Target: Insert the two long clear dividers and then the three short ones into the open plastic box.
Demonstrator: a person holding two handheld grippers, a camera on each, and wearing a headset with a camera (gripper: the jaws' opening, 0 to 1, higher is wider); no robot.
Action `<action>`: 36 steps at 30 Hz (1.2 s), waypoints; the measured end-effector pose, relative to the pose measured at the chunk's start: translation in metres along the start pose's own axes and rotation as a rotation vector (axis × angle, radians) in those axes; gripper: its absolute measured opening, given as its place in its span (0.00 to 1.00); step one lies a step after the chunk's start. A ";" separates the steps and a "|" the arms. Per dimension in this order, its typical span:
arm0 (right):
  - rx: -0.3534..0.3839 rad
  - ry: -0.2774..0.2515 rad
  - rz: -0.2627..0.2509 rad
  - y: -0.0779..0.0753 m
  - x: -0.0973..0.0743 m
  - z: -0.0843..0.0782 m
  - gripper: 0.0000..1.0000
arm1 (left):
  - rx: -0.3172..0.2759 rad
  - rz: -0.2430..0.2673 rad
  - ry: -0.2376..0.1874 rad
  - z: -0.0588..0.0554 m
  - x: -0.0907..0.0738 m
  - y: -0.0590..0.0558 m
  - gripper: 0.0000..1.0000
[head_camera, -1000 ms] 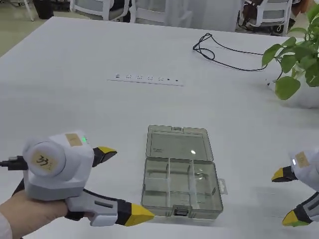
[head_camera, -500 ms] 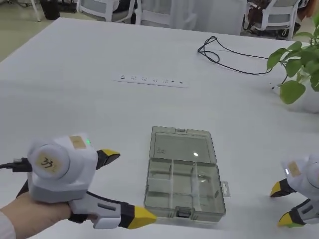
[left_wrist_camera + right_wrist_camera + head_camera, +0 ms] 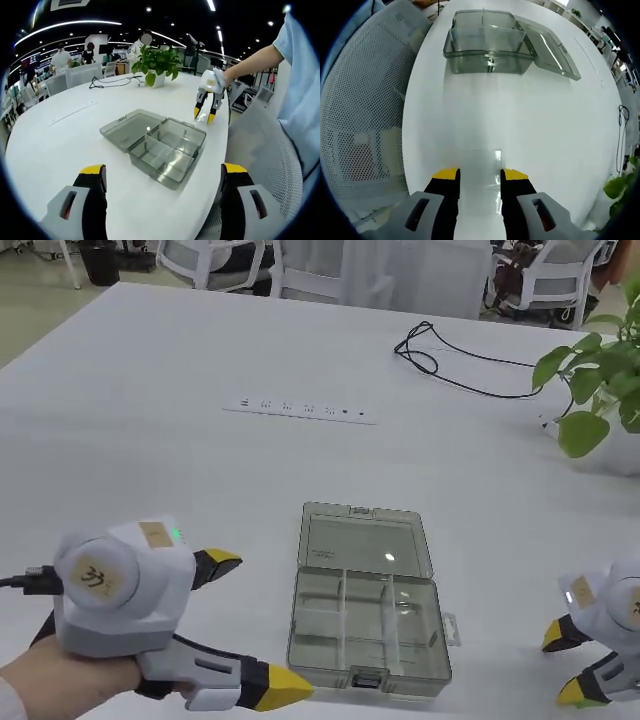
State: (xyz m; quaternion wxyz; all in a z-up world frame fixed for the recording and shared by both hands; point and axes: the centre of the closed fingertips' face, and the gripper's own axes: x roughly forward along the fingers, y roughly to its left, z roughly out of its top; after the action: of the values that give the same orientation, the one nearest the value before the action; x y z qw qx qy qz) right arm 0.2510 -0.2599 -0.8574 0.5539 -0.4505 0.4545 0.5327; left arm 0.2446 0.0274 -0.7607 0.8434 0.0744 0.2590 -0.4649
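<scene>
At the lower left of the head view we see the left gripper, its jaws spread wide with nothing between them. The right gripper, at the lower right edge, shows a narrower gap and is also empty. The plastic box sits low in the centre on the white worktop, long axis running left to right, lid laid flat toward the top of the frame, with clear dividers standing inside.
</scene>
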 end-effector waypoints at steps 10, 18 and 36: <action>-0.002 0.008 0.001 0.001 0.000 -0.001 0.32 | -0.013 0.006 0.008 -0.004 0.000 -0.002 0.95; -0.003 -0.007 -0.002 0.005 -0.002 0.004 0.32 | -0.010 0.002 0.019 -0.008 0.001 -0.007 0.95; -0.051 -0.170 -0.148 -0.003 -0.053 0.080 0.32 | -0.085 0.003 0.006 -0.012 0.001 -0.009 0.89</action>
State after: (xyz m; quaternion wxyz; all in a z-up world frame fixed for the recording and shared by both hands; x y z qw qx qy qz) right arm 0.2552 -0.1909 -0.7907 0.6165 -0.4500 0.3578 0.5380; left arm 0.2335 0.0264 -0.7704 0.8458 0.0405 0.2808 -0.4519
